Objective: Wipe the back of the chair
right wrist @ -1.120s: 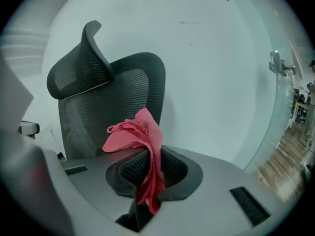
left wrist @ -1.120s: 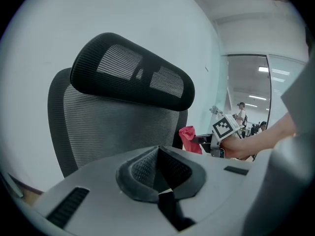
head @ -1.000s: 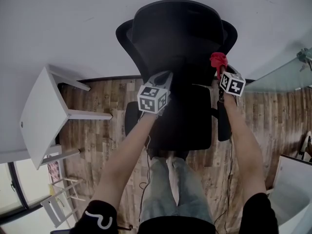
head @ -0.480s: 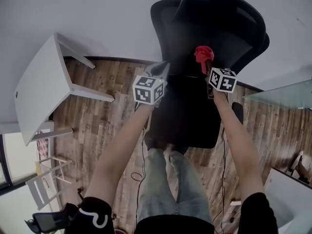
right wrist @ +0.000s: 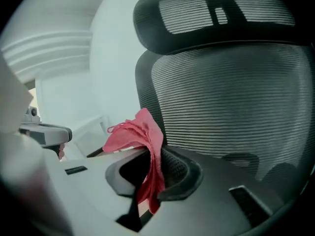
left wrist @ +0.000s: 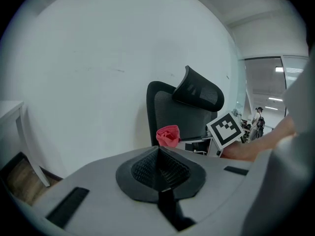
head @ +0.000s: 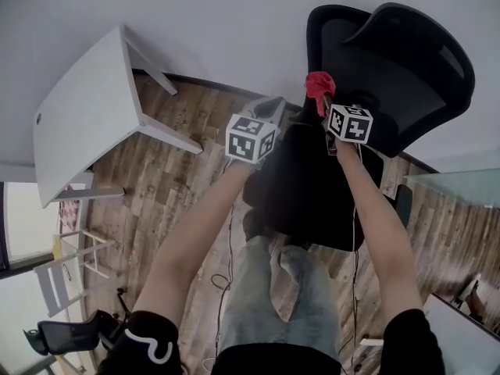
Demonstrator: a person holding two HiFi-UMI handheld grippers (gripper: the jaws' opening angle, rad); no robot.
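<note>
A black mesh office chair (head: 391, 61) stands by the white wall, its backrest (right wrist: 231, 97) filling the right gripper view and its headrest (left wrist: 198, 91) visible in the left gripper view. My right gripper (head: 322, 104) is shut on a red cloth (head: 319, 83), which bunches above the jaws (right wrist: 135, 132) a short way in front of the mesh back. My left gripper (head: 272, 108) hovers left of the chair, its jaws pressed together with nothing between them (left wrist: 158, 154). The red cloth (left wrist: 168, 136) shows beyond them.
A white table (head: 86, 116) stands to the left on the wooden floor (head: 180, 186). A glass partition (head: 457, 186) runs at the right. A white stool (head: 74, 268) and a dark object (head: 66, 336) lie at the lower left. The person's legs (head: 273, 287) are below.
The view has swung so the chair sits further right. Both grippers stay raised side by side, the right one still holding the red cloth near the chair's back.
</note>
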